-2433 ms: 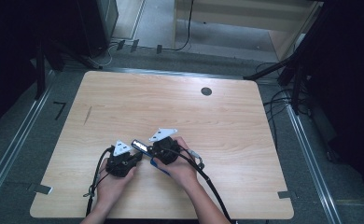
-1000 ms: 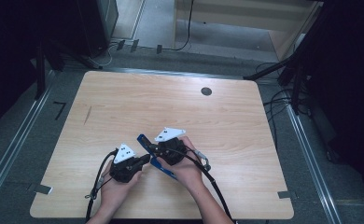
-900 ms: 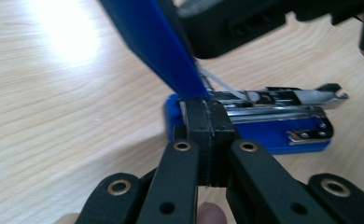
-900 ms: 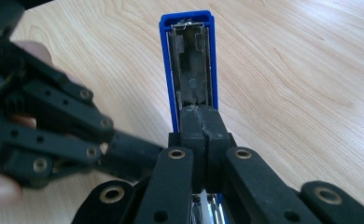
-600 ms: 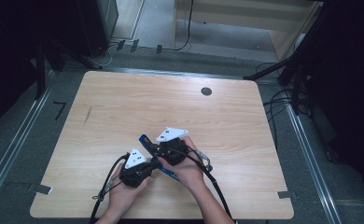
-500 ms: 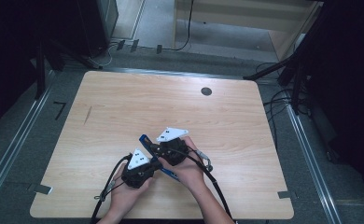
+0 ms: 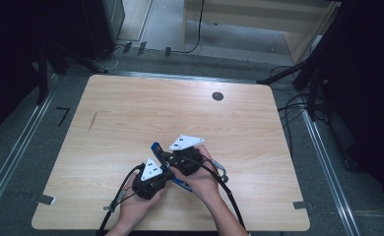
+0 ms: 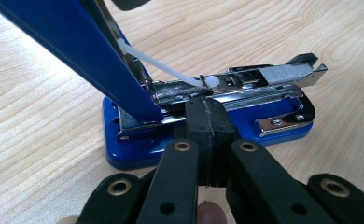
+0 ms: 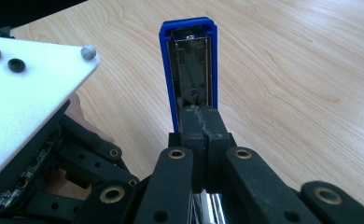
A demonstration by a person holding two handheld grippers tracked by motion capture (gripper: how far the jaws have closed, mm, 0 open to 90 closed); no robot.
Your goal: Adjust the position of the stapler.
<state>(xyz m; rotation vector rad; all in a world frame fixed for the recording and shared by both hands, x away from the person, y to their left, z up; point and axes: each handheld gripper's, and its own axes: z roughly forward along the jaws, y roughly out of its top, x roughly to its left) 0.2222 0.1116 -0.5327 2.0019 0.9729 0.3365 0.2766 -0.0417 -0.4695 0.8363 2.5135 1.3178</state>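
Closed right tool (image 9: 199, 122) props the blue stapler's lid (image 9: 189, 65) upright, letting closed left tool (image 8: 207, 116) reach the exposed staple magazine (image 8: 259, 81) on the table (image 7: 131, 108).

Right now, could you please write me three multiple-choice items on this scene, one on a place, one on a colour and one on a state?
1. Where on the table is the stapler?
A. far edge
B. near the person's edge
C. by the dark round spot

2. What colour is the stapler's base?
A. red
B. blue
C. grey

3. How is the stapler's lid?
A. shut flat
B. swung up open
C. taken off

Answers:
1 B, the high view shows it between the hands, near the front edge.
2 B, the left gripper view shows a blue base.
3 B, the lid stands raised and the staple rail lies bare.
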